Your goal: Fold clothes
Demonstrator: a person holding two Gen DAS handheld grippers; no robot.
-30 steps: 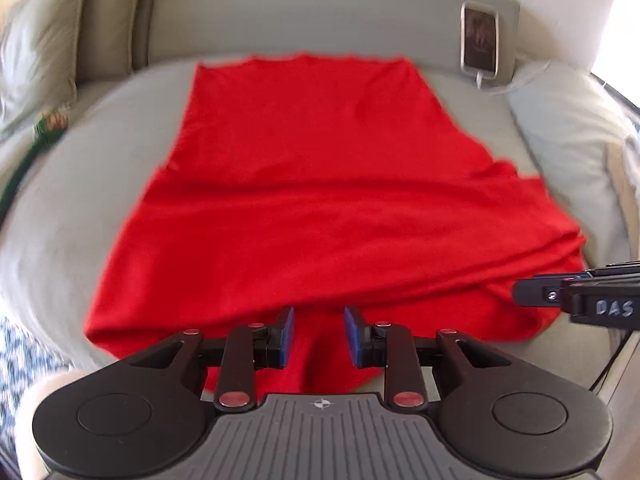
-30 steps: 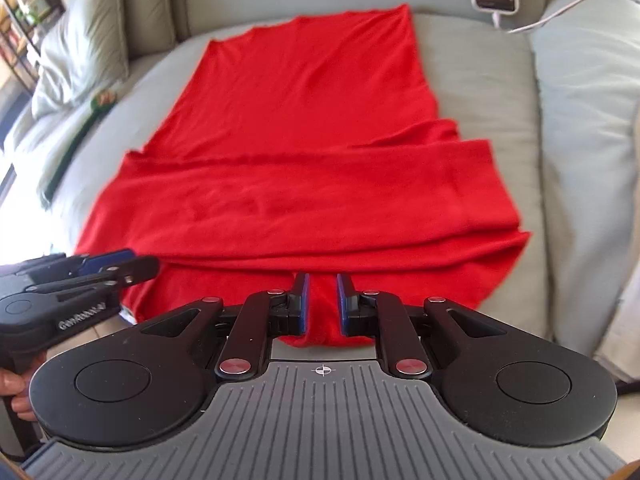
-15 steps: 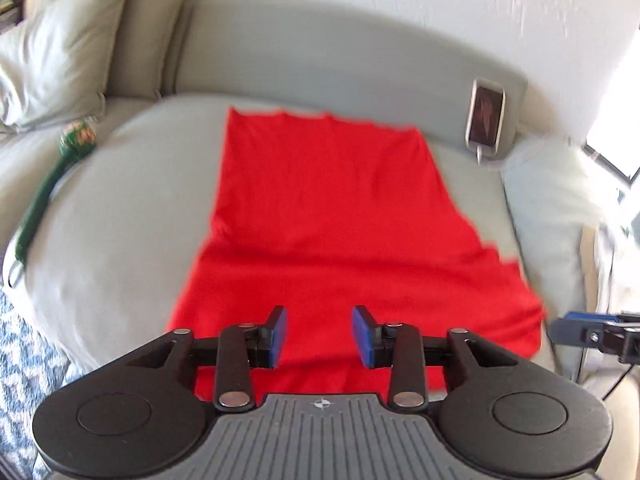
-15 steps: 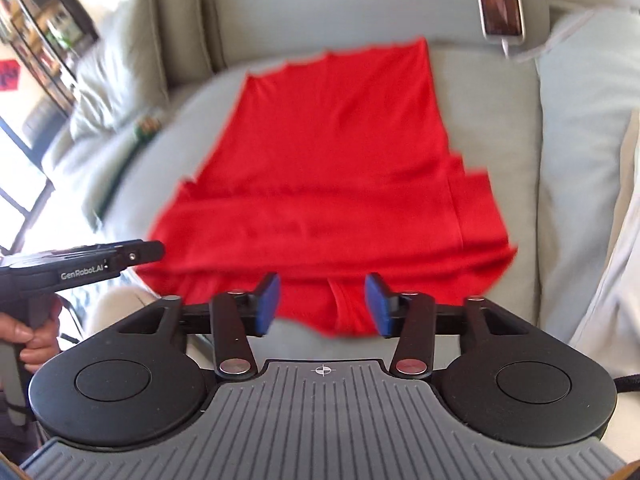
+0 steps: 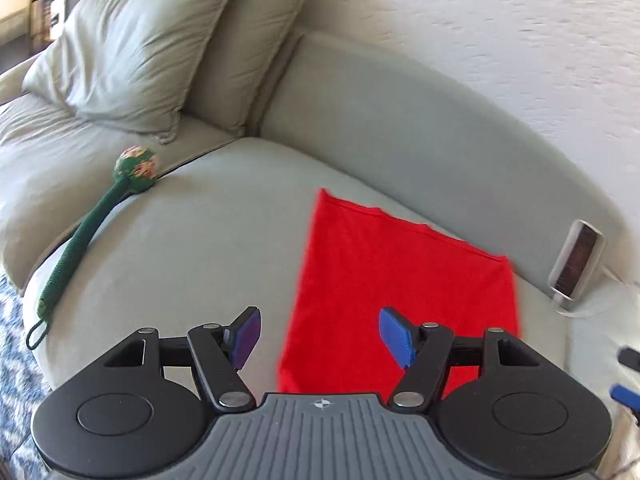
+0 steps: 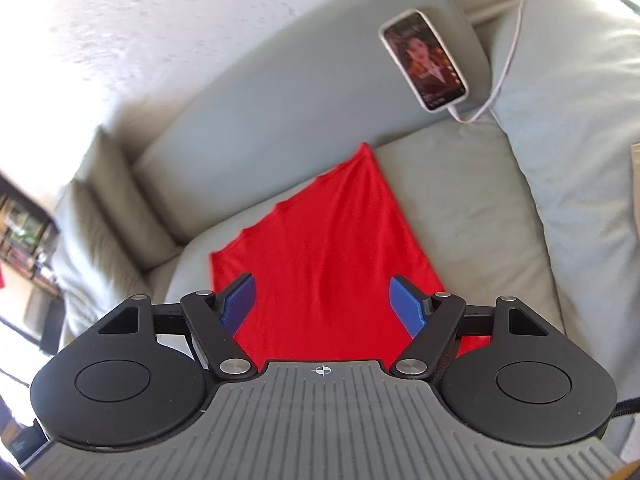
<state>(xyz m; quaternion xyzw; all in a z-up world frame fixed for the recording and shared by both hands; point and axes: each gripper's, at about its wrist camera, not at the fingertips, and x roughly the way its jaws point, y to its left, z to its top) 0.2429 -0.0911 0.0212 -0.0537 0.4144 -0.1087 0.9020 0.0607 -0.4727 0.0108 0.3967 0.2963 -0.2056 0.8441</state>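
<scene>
both claws wide apart over the red cloth

the left claw (image 5: 320, 334) has its two blue pads spread wide, and nothing is between them. its jaws have just been opening. the right claw (image 6: 324, 304) is the same: pads far apart, nothing pinched, jaws just been opening too.

the red cloth (image 5: 400, 300) lies flat on the grey sofa seat (image 5: 200, 240), with its far edge close to the sofa back (image 5: 400, 120). the near part of the cloth is hidden behind both claws. no pad touches it.

a phone (image 6: 424, 60) leans on the sofa back, off to the right of the cloth, with a white cord (image 6: 500, 80) plugged into it. a green stick toy with a round head (image 5: 136, 168) lies on the seat, well to the left of the cloth. a big grey pillow (image 5: 132, 52) sits in the left corner. a blue and white rug (image 5: 16, 360) shows at the bottom left.
</scene>
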